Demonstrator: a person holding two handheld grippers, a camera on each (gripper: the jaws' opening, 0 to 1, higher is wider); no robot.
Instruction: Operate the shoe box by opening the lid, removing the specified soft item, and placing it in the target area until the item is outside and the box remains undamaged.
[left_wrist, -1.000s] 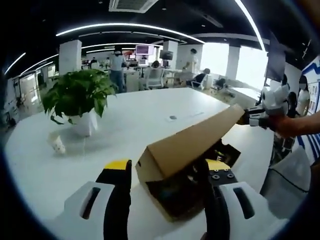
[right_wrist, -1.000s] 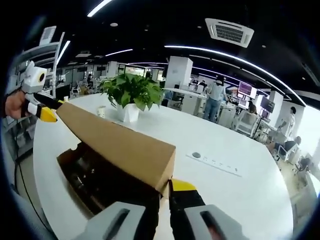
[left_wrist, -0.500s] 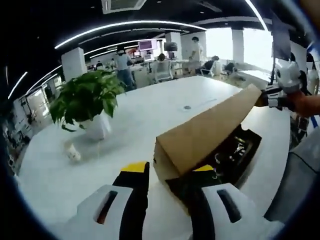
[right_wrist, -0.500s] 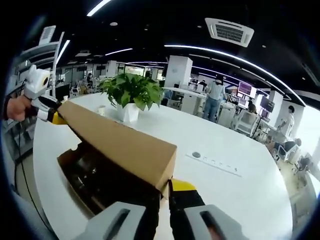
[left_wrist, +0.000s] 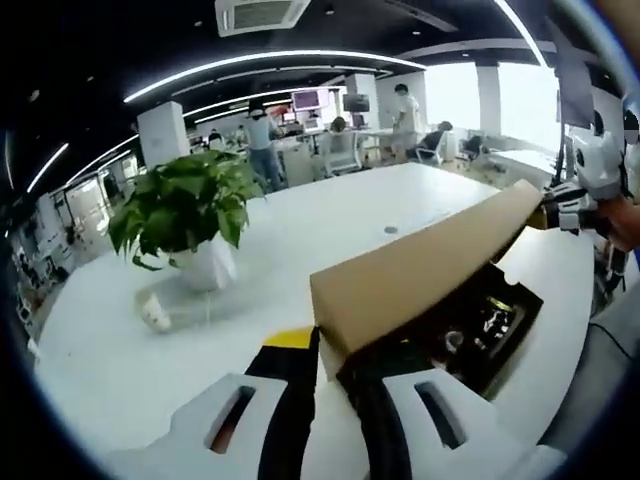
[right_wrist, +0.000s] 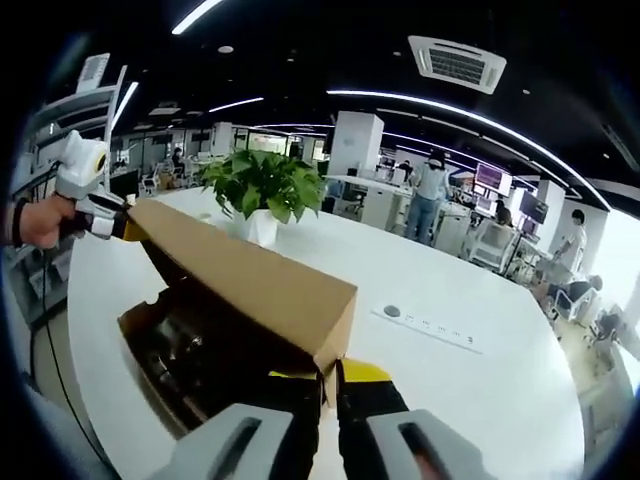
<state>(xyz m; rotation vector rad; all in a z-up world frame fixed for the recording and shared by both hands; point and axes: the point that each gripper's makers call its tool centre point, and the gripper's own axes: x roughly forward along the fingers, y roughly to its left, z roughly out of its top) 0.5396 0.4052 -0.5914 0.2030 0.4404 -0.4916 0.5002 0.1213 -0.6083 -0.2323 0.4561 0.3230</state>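
Note:
A brown cardboard shoe box lid (left_wrist: 430, 265) is lifted at a slant over the open box (left_wrist: 500, 345), whose dark inside holds black items I cannot tell apart. My left gripper (left_wrist: 325, 352) is shut on the lid's near corner. At the lid's far end, my right gripper (left_wrist: 543, 214) pinches the other corner, with a hand behind it. In the right gripper view the same lid (right_wrist: 250, 280) runs from my right gripper (right_wrist: 328, 378), shut on its corner, to my left gripper (right_wrist: 128, 228). The open box (right_wrist: 190, 350) lies beneath.
The box rests on a large white table (left_wrist: 90, 370). A potted green plant (left_wrist: 185, 205) and a small paper cup (left_wrist: 153, 312) stand beyond it; in the right gripper view the plant (right_wrist: 262, 182) is behind the lid. People and desks fill the far office.
My left gripper's jaws have drawn together onto the lid's corner. The lid sits slightly higher over the box. The right gripper keeps its hold.

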